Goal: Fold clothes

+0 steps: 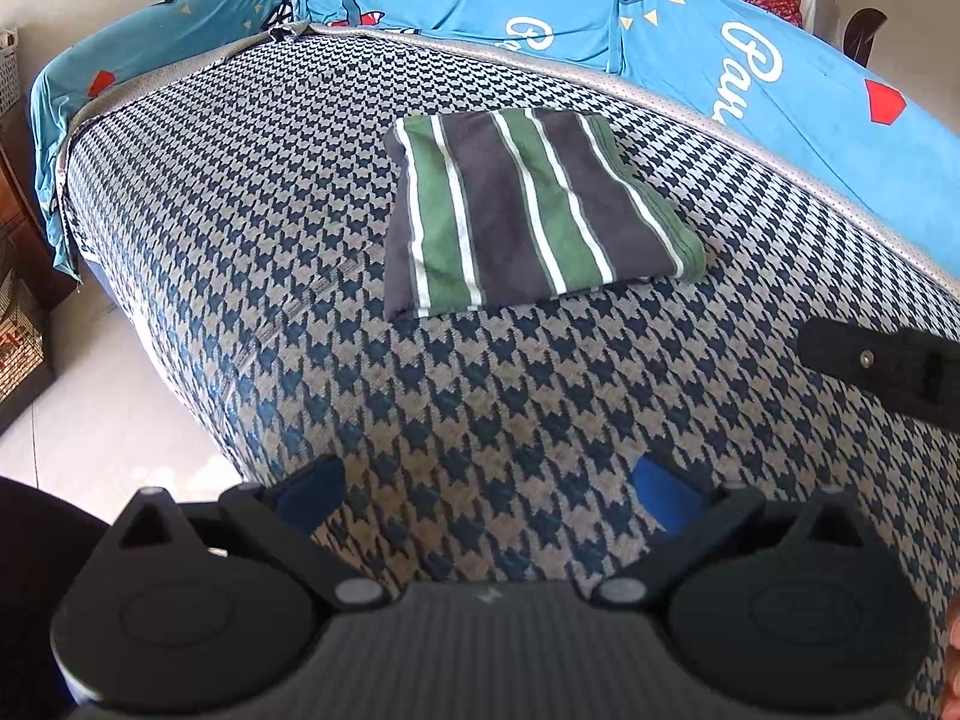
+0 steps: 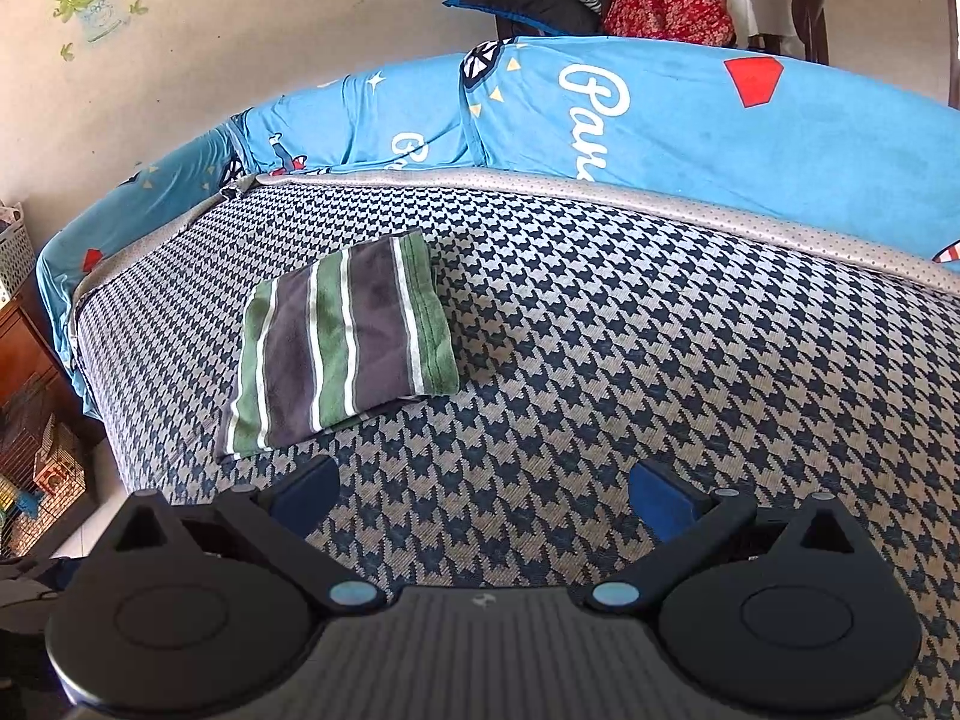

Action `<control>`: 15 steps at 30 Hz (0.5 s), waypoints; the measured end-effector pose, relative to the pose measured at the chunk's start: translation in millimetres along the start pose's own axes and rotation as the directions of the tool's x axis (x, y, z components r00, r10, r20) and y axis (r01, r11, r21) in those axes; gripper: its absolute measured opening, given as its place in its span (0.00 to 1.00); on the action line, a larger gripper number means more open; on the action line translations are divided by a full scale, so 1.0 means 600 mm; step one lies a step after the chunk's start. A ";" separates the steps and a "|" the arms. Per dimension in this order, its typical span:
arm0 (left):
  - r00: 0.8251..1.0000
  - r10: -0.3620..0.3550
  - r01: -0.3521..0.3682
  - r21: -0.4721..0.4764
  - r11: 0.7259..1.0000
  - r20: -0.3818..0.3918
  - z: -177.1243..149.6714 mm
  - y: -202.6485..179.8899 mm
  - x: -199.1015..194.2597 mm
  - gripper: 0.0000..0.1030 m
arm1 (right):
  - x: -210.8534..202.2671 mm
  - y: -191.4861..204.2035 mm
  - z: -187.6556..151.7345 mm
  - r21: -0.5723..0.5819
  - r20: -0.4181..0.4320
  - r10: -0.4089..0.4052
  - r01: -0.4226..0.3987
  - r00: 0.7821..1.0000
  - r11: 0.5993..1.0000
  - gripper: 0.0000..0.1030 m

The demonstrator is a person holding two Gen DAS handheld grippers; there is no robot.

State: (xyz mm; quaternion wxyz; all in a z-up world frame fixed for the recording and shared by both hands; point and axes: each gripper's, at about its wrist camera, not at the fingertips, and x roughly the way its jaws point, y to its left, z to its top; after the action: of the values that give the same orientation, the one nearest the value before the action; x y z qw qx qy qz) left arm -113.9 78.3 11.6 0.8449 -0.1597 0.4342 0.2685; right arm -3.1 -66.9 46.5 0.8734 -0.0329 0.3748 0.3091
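Left wrist view sits just behind the left claw (image 1: pixel 489 495), angled down and forward over the houndstooth sofa seat (image 1: pixel 240 228) toward the blue-covered backrest (image 1: pixel 780 78). Folded striped garment (image 1: pixel 528 210) lies mid-frame, near. Tip of the right claw (image 1: pixel 888 369) enters at the right edge.

Right wrist view sits just behind the right claw (image 2: pixel 483 495), same downward-forward tilt, placed further right: the garment (image 2: pixel 342 348) falls left of centre and the wall (image 2: pixel 240 18) above the backrest (image 2: pixel 720 120) shows.

Shared: seat (image 2: pixel 660 330), garment, backrest, seat's left end, floor clutter at lower left.
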 end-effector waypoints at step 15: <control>0.998 0.055 -0.057 0.059 0.997 0.043 0.038 0.000 0.023 1.00 | 0.032 0.010 0.016 -0.045 -0.007 -0.014 0.014 1.000 0.999 1.00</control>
State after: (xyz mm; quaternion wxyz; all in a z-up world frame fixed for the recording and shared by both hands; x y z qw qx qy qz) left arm -92.6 93.8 13.1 0.8503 -0.1163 0.4290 0.2820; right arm 9.6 -49.7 41.4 0.8731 -0.0566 0.3708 0.3113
